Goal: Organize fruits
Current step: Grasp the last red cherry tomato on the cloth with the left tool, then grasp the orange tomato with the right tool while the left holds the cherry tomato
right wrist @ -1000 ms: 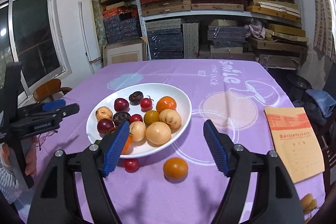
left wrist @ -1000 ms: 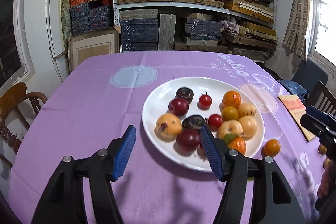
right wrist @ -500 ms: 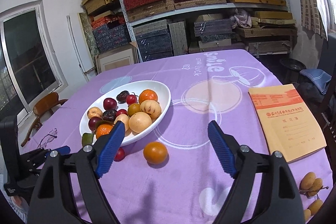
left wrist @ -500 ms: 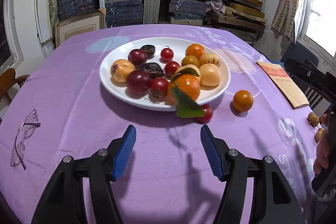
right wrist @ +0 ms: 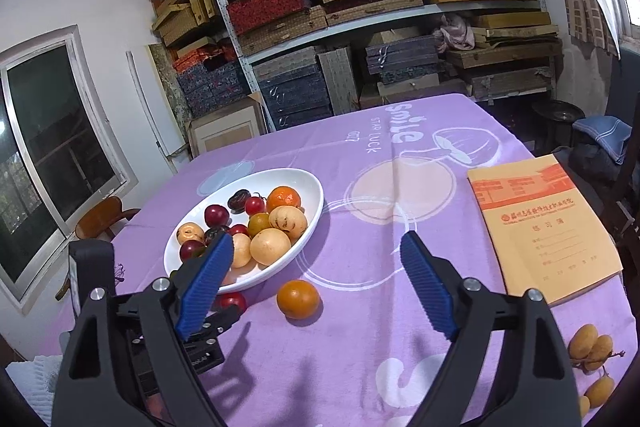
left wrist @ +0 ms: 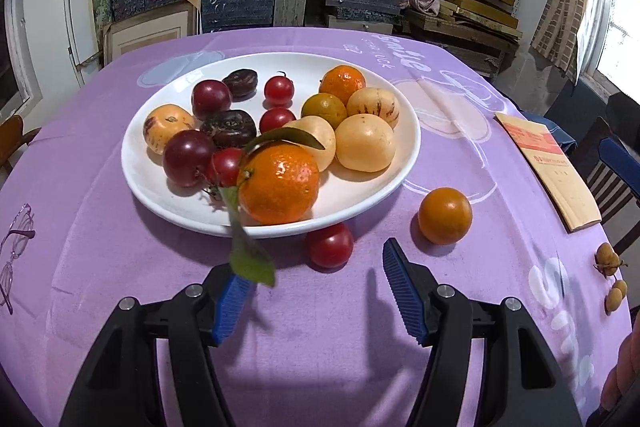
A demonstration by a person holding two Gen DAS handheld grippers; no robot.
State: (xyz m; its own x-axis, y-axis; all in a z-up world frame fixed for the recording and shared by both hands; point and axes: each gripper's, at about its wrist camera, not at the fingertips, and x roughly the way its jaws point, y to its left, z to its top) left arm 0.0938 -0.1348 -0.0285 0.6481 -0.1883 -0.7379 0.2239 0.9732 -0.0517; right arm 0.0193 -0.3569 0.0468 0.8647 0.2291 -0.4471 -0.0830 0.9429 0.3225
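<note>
Your purple plush tablecloth point(left wrist: 100, 247) carries a glossy white oval plate point(left wrist: 408, 131) heaped with smooth round fruit. A leafy dimpled mandarin point(left wrist: 279, 183) sits at its near rim. Just off that rim lie a small orange point(left wrist: 445, 215) and a red tomato point(left wrist: 330, 245). Your left gripper point(left wrist: 316, 291) gapes empty; your right gripper point(right wrist: 316, 283) has just been widening, nothing between its blue ribbed pads.

Two handheld black plastic grippers, left gripper point(left wrist: 316, 291) and right gripper point(right wrist: 316, 283), each showing ribbed blue pads point(left wrist: 402, 293) on angular fingers, silver screws point(right wrist: 471, 283) gleaming at the pivots.
</note>
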